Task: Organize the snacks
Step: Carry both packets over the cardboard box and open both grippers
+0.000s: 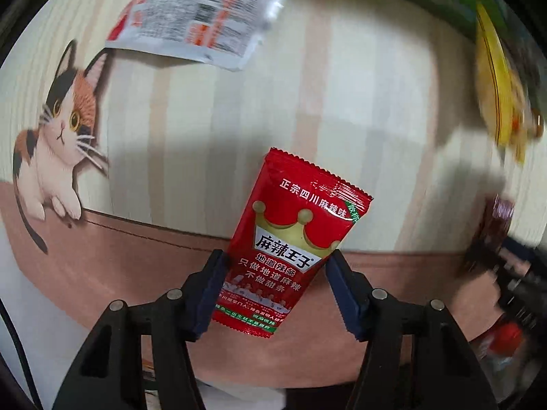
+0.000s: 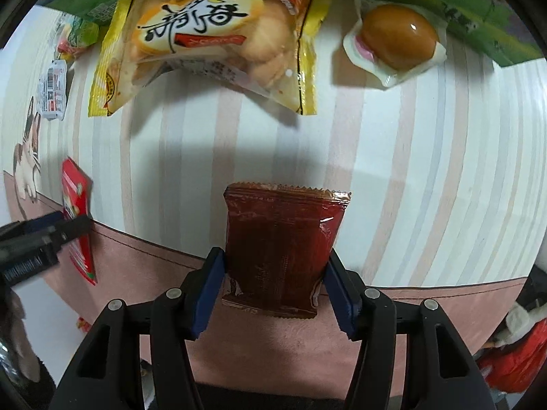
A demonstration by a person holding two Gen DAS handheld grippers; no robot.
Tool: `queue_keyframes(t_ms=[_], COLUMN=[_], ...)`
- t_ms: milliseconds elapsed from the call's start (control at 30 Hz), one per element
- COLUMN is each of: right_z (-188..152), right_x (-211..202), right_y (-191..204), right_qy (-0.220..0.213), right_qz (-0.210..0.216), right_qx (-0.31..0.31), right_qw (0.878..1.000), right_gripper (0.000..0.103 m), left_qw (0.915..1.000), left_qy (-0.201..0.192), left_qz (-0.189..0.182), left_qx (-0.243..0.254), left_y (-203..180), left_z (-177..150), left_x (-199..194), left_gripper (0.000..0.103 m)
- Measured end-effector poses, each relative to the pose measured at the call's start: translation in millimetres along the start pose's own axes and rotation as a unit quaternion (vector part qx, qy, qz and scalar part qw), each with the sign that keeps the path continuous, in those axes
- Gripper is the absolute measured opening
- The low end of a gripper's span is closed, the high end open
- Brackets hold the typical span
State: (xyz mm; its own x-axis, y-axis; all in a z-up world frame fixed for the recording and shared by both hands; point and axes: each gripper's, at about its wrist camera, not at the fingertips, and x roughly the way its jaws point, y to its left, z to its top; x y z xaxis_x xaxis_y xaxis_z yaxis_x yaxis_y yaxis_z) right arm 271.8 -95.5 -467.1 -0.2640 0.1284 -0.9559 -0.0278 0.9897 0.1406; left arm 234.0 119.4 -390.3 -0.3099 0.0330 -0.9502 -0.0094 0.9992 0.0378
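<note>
The left gripper [image 1: 277, 266] is clamping a red spicy-strip packet [image 1: 290, 239] between its blue pads, the packet standing tilted at the lower centre of the left wrist view, above the striped tablecloth [image 1: 342, 102]. A printed calico cat [image 1: 61, 136] is sitting at the left of that frame, and a white sachet with a barcode [image 1: 201, 13] is lying at the upper left. At the right edge a blurred yellow bag [image 1: 499, 95] is showing.

In the right wrist view, the right gripper [image 2: 275, 270] is gripping a dark brown snack packet [image 2: 283, 242] by both side edges at the lower centre of the frame, its crimped top pointing up the picture. A yellow bread bag [image 2: 205, 44] is lying at the upper centre, and a vacuum-sealed braised egg [image 2: 396, 41] is lying at the upper right, well apart from the bag. At the left edge the other gripper is appearing with the red packet in it.
</note>
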Motion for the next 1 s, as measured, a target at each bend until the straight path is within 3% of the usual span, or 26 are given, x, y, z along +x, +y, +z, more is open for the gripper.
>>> queue_keyframes(t_ms=[133, 233, 300, 367, 467, 733, 1000], right_z=[5, 8, 9, 7, 2, -24, -49], right_x=[1, -1, -4, -6, -6, -3, -53], right_y=[-2, 1, 5, 6, 9, 1, -28], right_qy=[0.004, 0.000, -0.007, -0.020, -0.034, -0.044, -0.087], right_qz=[0.002, -0.008, -0.018, -0.035, -0.036, -0.007, 0.037], right_qx=[0.007, 0.000, -0.003, -0.012, -0.019, -0.006, -0.003], right_qw=[1.000, 1.000, 1.000, 0.999, 0.999, 0.999, 0.995], right_gripper=[0.067, 0.070, 0.068, 0.062, 0.060, 0.059, 0.059], left_qw=[0.9967, 0.9957, 0.9966, 0.9970, 0.9975, 0.9981, 0.9921], left_qy=[0.016, 0.005, -0.001, -0.010, -0.023, -0.058, -0.119], left_qz=[0.042, 0.051, 0.047, 0.048, 0.051, 0.006, -0.032], left_qx=[0.067, 0.077, 0.068, 0.059, 0.043, 0.019, 0.024], left_y=[-19, -20, -20, -20, -17, -20, -45], left_z=[-9, -8, -11, -16, -36, -47, -71], left_x=[11, 9, 7, 2, 0, -36, -109], left_gripper=[0.064, 0.068, 0.058, 0.054, 0.050, 0.048, 0.047])
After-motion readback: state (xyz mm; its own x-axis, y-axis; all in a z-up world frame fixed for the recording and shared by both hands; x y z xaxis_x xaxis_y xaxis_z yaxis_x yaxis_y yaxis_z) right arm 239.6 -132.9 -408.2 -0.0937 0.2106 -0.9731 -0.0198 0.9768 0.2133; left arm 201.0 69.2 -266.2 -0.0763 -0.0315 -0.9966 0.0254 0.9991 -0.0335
